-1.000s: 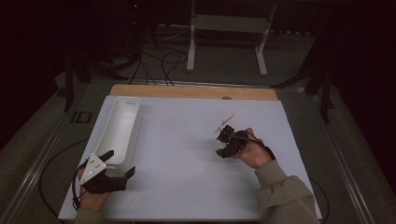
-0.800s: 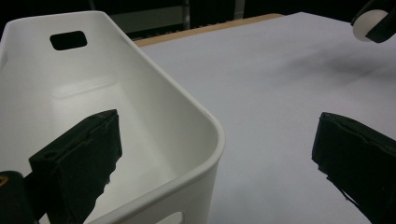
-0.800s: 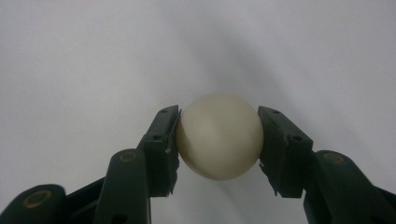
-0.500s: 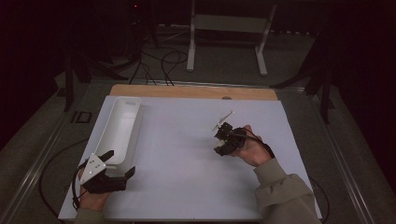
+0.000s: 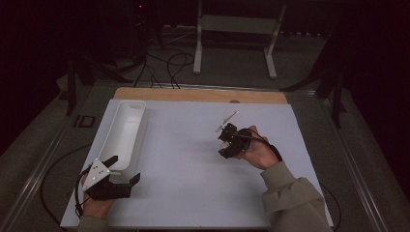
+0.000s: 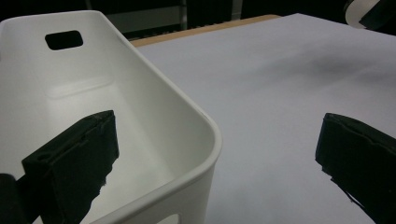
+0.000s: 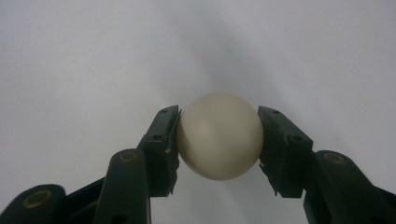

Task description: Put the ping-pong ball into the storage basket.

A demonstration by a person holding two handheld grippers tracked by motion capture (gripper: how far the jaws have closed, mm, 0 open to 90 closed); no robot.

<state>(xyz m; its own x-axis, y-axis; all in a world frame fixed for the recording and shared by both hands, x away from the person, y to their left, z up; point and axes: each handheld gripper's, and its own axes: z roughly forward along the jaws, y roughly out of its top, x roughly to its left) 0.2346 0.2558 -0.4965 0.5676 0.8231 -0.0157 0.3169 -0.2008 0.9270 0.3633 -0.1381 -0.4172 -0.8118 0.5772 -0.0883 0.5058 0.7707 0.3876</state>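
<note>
Gripping a cream-white ball [image 7: 219, 141] between both pads, my right gripper [image 7: 219, 144] is closed on it at its widest part, one jaw on each side. The ball sits at the jaw tips, above the white tabletop [image 7: 93, 60]. In the high view my right gripper [image 5: 231, 140] hovers over the middle of the tabletop [image 5: 193, 159], well to the right of my left gripper [image 5: 116, 176]. My left gripper [image 6: 219, 154] stands wide open with nothing clamped; the near corner of the white bin [image 6: 154, 116] lies between its jaws, one jaw inside the bin.
</note>
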